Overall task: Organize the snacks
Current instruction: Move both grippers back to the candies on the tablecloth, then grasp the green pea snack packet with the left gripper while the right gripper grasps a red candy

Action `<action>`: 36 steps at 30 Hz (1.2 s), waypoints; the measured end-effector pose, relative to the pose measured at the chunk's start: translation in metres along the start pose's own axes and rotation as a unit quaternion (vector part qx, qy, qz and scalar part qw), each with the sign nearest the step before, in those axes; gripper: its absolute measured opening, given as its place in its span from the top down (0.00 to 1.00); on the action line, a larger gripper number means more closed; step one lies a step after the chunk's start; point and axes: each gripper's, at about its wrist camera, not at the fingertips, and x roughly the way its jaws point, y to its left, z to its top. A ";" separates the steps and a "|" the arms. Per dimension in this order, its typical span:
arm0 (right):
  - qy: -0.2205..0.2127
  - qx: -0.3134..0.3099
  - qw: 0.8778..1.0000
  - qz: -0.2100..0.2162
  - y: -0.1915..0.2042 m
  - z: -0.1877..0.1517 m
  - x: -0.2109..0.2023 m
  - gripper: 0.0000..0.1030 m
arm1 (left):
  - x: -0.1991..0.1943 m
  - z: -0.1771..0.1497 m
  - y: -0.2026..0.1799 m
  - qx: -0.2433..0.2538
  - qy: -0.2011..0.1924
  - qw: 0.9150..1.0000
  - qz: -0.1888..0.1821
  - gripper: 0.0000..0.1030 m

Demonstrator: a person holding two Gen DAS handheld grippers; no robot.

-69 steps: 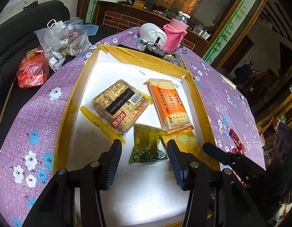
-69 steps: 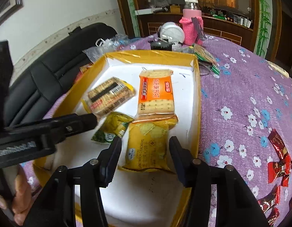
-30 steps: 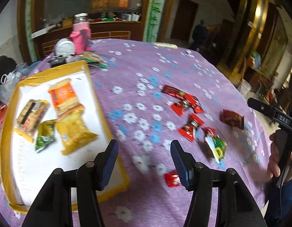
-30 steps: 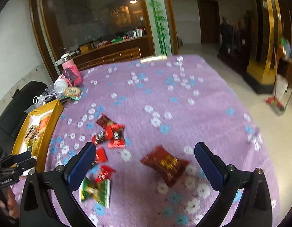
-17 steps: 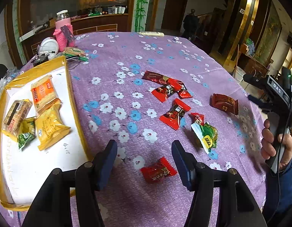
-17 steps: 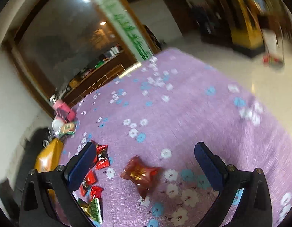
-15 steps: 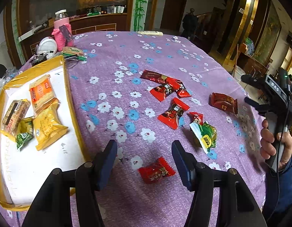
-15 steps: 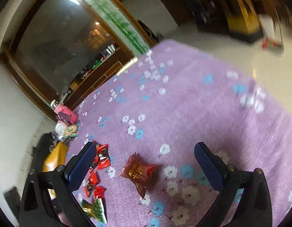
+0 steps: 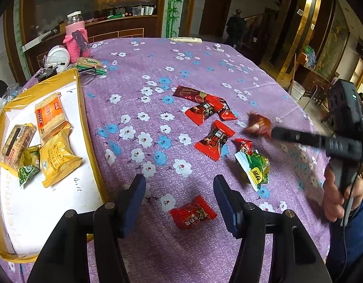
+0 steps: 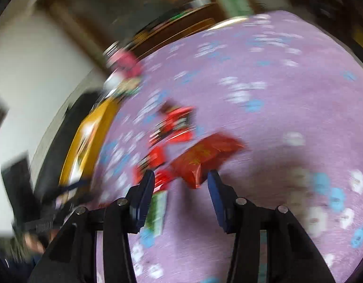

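Note:
A yellow-rimmed white tray (image 9: 83, 118) on the purple flowered table holds several biscuit and snack packs (image 9: 57, 158). Loose red candies (image 9: 213, 140) and a green pack (image 9: 254, 168) lie right of it. My left gripper (image 9: 179, 188) is open above a small red candy (image 9: 192, 212). My right gripper (image 10: 180, 181) is open, its fingers either side of the near end of a dark red snack pack (image 10: 205, 155), which also shows blurred at its tip in the left wrist view (image 9: 258, 122). I cannot tell whether the pack is lifted.
A pink bottle (image 9: 76, 37), a white round item (image 9: 57, 57) and small clutter stand beyond the tray's far end. A black sofa (image 10: 70, 122) lies behind the tray. The table edge falls off to the right (image 9: 306, 118).
Both grippers left the tray and swung to the loose candies. The right gripper narrowed from wide open and closed in on the dark red pack; its view is motion-blurred.

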 end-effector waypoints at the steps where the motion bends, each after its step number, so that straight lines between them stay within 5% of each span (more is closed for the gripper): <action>1: -0.006 -0.016 1.000 -0.019 0.005 -0.001 -0.001 0.52 | 0.000 0.000 0.000 -0.001 0.000 1.000 0.000 0.39; 8: -0.043 0.093 0.995 -0.015 -0.040 0.003 -0.016 0.50 | 0.004 0.007 -0.016 0.008 0.017 0.999 -0.040 0.31; 13: -0.061 0.114 0.992 -0.011 -0.047 0.006 -0.022 0.49 | 0.014 0.009 -0.050 0.034 0.039 0.995 -0.080 0.19; 25: -0.075 0.092 0.993 -0.020 -0.035 0.006 -0.027 0.44 | 0.059 0.015 -0.085 0.048 0.064 0.995 -0.051 0.19; 28: -0.076 0.089 0.993 -0.020 -0.034 0.007 -0.027 0.44 | 0.066 0.011 -0.089 0.059 0.064 0.995 -0.037 0.35; 30: -0.075 0.087 0.993 -0.022 -0.033 0.007 -0.026 0.44 | 0.064 0.010 -0.090 0.064 0.055 0.996 -0.030 0.53; 36: -0.072 0.090 0.993 -0.032 -0.035 0.007 -0.025 0.44 | 0.059 0.010 -0.079 0.048 0.049 0.997 -0.035 0.57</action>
